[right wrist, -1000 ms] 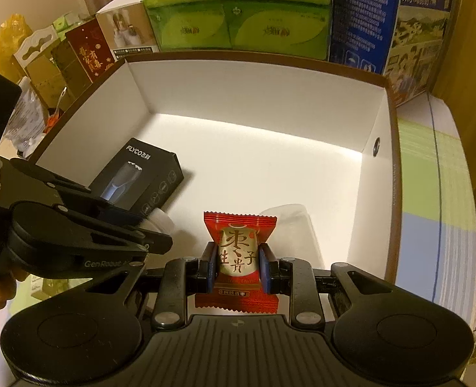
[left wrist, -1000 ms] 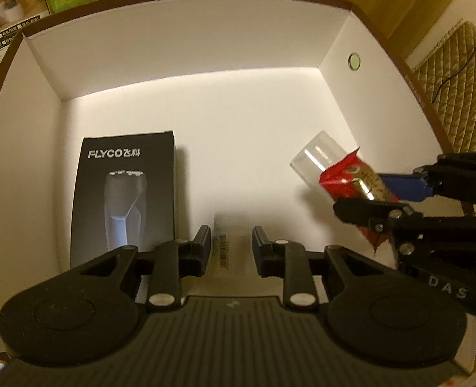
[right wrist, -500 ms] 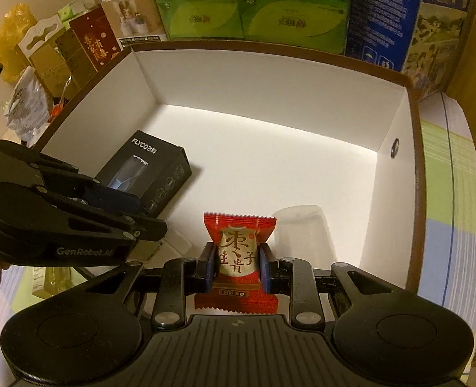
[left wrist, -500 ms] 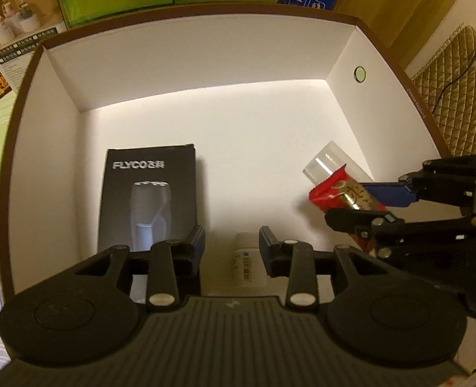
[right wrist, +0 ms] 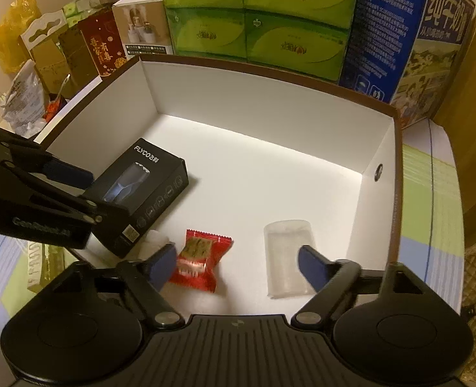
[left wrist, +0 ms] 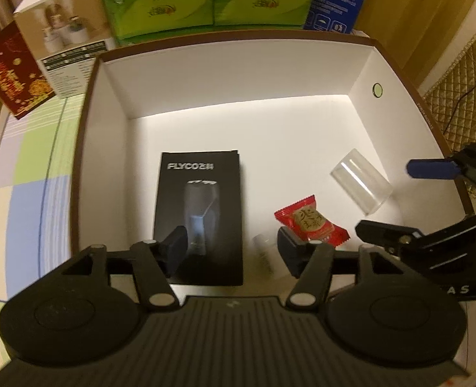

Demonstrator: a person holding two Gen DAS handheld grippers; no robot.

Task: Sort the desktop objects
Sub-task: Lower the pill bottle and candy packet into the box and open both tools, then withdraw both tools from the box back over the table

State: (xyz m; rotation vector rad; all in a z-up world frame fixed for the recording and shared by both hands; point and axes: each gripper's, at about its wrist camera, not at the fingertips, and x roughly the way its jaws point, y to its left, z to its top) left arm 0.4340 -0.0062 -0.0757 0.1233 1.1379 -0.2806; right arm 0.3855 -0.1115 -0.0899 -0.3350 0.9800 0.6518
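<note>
A white box with a brown rim (left wrist: pixel 238 64) (right wrist: pixel 270 96) holds a black FLYCO shaver box (left wrist: pixel 199 213) (right wrist: pixel 144 190), a red candy packet (left wrist: pixel 309 222) (right wrist: pixel 199 261), a clear plastic cup on its side (left wrist: pixel 360 180) (right wrist: pixel 286 254) and a small white bottle (left wrist: pixel 263 251) (right wrist: pixel 152 242). My left gripper (left wrist: pixel 234 248) is open above the box's near end, over the shaver box and bottle. My right gripper (right wrist: pixel 238 264) is open and empty above the candy and cup; it also shows in the left wrist view (left wrist: pixel 399 200).
Green tissue packs (right wrist: pixel 257 16), a blue milk carton (right wrist: pixel 409 32), a red gift box (left wrist: pixel 9 77) and a white product box (left wrist: pixel 64 32) stand behind the box. More cartons and bags (right wrist: pixel 38 58) sit at the left. A checked cloth (left wrist: pixel 28 167) covers the table.
My right gripper opened and let go of the red candy, which now lies on the box floor. My left gripper opened wider. Both grippers rose and pulled back.
</note>
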